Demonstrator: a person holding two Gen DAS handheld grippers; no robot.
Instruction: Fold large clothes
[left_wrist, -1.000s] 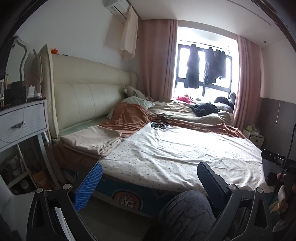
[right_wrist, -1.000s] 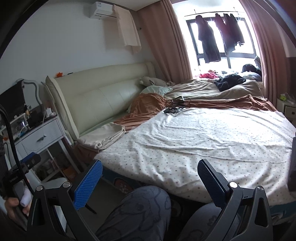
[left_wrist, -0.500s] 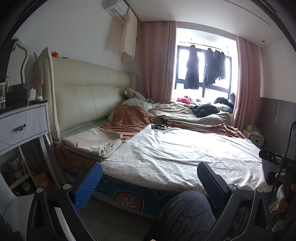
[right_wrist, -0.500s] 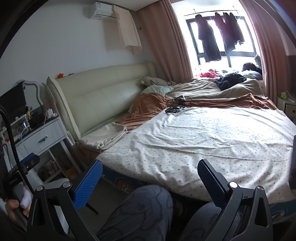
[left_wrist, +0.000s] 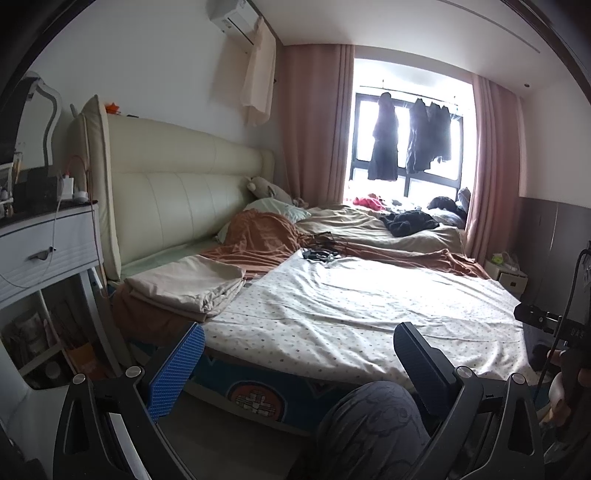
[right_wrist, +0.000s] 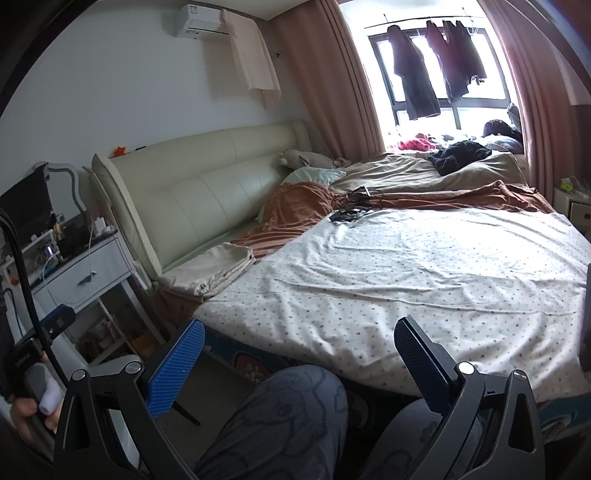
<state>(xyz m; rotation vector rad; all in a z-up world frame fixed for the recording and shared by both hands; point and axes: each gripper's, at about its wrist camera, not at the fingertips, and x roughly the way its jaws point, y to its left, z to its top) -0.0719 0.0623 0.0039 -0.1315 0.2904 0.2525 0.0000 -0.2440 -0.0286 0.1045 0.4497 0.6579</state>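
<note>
A large white dotted sheet (left_wrist: 362, 306) lies spread flat over the near half of the bed; it also shows in the right wrist view (right_wrist: 424, 273). A folded beige cloth (left_wrist: 184, 284) lies at the sheet's left by the headboard, seen too in the right wrist view (right_wrist: 210, 269). My left gripper (left_wrist: 299, 363) is open and empty, held in front of the bed's near edge. My right gripper (right_wrist: 299, 363) is open and empty, also short of the bed edge. Neither touches any cloth.
A rust-brown blanket (left_wrist: 258, 240) and a tan duvet (left_wrist: 369, 229) lie further back with black cables (left_wrist: 321, 253) and dark clothes (left_wrist: 406, 223). A white nightstand (left_wrist: 44, 251) stands left. The person's knees (right_wrist: 288, 417) are below the grippers.
Both views have shifted slightly, with the bed a little further and lower in frame. Both grippers stay open and empty. The cloths have not moved.
</note>
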